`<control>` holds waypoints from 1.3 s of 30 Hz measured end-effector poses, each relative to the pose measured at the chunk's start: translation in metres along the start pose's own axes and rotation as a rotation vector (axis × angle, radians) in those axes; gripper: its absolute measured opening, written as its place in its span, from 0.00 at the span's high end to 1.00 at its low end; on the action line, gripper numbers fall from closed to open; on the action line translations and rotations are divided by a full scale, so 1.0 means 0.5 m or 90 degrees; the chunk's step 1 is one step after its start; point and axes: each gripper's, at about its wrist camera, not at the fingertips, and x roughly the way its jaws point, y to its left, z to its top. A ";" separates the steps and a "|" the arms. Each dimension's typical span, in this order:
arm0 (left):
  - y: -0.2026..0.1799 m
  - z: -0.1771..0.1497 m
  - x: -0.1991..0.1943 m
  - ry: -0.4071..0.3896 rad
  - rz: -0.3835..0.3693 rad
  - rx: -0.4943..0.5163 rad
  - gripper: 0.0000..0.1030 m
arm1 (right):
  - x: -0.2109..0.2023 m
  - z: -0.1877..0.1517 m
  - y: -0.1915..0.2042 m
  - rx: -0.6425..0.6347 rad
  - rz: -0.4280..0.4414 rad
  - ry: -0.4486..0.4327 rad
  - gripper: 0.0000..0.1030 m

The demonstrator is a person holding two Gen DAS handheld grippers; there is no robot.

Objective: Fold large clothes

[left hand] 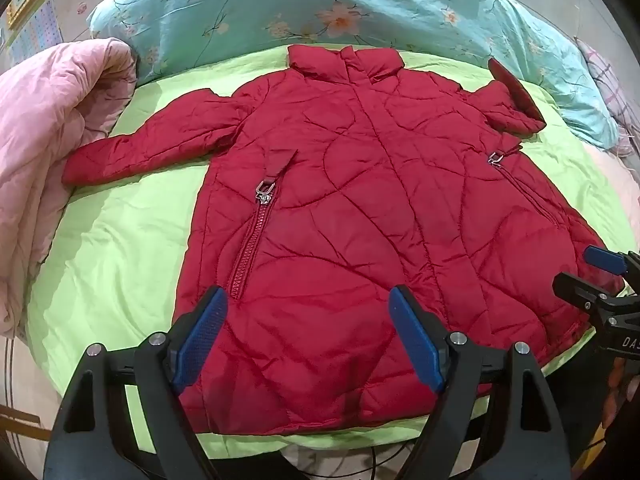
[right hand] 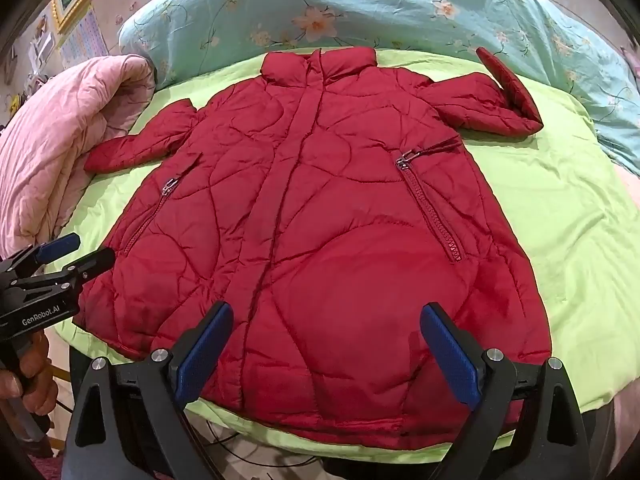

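Observation:
A red quilted jacket (left hand: 352,216) lies flat, front up, on a light green sheet (left hand: 120,248), collar far, hem near. Its left sleeve stretches out to the left; its right sleeve is bent with the cuff turned up. It also shows in the right wrist view (right hand: 320,220). My left gripper (left hand: 308,336) is open above the hem, left of the jacket's middle, holding nothing. My right gripper (right hand: 326,350) is open above the hem, right of the middle, holding nothing. Each gripper shows in the other's view: right gripper (left hand: 596,276), left gripper (right hand: 76,252).
A pink quilt (left hand: 48,152) is bunched at the left of the bed. A turquoise floral duvet (left hand: 320,4) lies along the far side. The green sheet (right hand: 580,220) is bare to the right of the jacket. The bed's near edge runs just under the hem.

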 end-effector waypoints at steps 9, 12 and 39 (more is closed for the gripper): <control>0.001 0.001 -0.004 0.004 -0.004 -0.002 0.19 | -0.004 0.001 0.002 -0.002 0.000 -0.003 0.07; 0.002 0.002 -0.002 0.000 -0.008 -0.004 0.19 | -0.006 0.001 0.004 -0.001 0.001 -0.005 0.07; 0.007 0.001 0.000 0.001 -0.013 -0.003 0.19 | -0.013 0.006 0.006 -0.001 0.003 -0.012 0.07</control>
